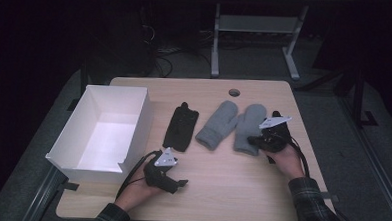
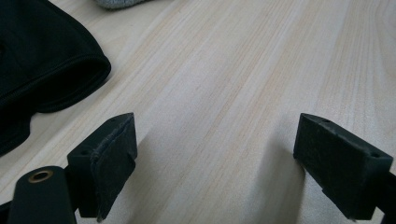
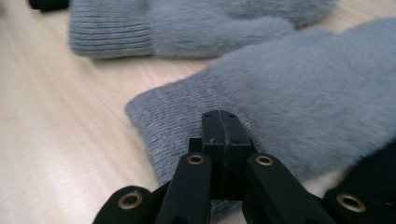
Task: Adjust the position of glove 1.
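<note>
**A:** A pale wooden table (image 1: 215, 191) in a dim room, and at its left edge a white open box (image 1: 103, 131), empty as far as the high view shows. Why there?

**B:** By my reading it is the bin for the gloves. It stands just beside the black glove (image 1: 181, 126), well apart from the two grey ones, so everything would travel leftward.

**A:** And the gloves lie in a row?

**B:** Flat across the middle of the table: the black one, then the left grey mitten (image 1: 218, 124), then the right grey mitten (image 1: 249, 128), the two touching along their inner sides, cuffs toward the person.

**A:** The right gripper (image 3: 220, 140) sits low at that near cuff.

**B:** Its jaws are closed together, pads flush, tips resting on the ribbed cuff (image 3: 163, 126) of the right mitten. Whether a fold of knit is pinched between them I cannot tell; no fabric shows in the seam. The cuff is the firm edge, the sensible place to take hold of a soft, furry thing.

**A:** The left gripper (image 2: 215, 163)?

**B:** Jaws spread wide, nothing between them but bare wood. It hovers near the table's front, the black glove's cuff (image 2: 70, 79) off to its side, apparently kept ready and out of the other hand's way.
</note>
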A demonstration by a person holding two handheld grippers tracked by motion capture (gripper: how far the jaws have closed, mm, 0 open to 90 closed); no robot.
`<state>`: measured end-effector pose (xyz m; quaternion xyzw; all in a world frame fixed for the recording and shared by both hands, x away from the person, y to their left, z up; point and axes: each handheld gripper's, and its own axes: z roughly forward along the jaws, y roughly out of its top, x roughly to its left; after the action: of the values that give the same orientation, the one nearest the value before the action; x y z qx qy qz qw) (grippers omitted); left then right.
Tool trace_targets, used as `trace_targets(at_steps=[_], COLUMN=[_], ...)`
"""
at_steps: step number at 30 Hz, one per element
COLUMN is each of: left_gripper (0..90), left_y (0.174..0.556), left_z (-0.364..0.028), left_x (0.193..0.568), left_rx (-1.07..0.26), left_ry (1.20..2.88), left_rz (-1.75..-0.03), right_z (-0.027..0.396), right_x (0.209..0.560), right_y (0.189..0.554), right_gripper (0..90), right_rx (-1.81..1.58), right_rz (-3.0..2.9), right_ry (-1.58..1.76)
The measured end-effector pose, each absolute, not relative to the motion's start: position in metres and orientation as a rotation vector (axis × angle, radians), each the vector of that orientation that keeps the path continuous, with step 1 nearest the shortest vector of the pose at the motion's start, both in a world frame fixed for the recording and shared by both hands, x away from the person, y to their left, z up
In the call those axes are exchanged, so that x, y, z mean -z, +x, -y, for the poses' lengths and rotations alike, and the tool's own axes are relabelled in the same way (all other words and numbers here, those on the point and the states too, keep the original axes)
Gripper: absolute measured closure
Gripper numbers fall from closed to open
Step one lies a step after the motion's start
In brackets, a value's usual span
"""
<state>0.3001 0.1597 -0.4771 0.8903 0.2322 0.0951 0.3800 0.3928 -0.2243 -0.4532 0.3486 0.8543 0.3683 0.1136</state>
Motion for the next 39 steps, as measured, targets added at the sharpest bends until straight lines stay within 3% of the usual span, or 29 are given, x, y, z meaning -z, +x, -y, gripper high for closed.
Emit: trace_targets(at_steps=[11, 21, 39], left_gripper=[12.8, 12.9, 12.8], left_y=[0.300, 0.300, 0.300], left_z=[-0.160, -0.160, -0.160], left_x=[0.477, 0.477, 0.477], left_rx=[-0.243, -0.243, -0.246], left_ry=[2.273, 2.273, 2.271], left_rz=[-0.594, -0.596, -0.597], right_z=[0.219, 0.213, 0.188], right_x=[0.450, 0.457, 0.453], right_y=[0.383, 0.403, 0.361], right_gripper=[90.0, 90.0, 90.0], right_rx=[-1.113, -1.072, -1.126], right_rz=[-2.560, -2.529, -2.641], right_ry=[0.965, 1.004, 0.920])
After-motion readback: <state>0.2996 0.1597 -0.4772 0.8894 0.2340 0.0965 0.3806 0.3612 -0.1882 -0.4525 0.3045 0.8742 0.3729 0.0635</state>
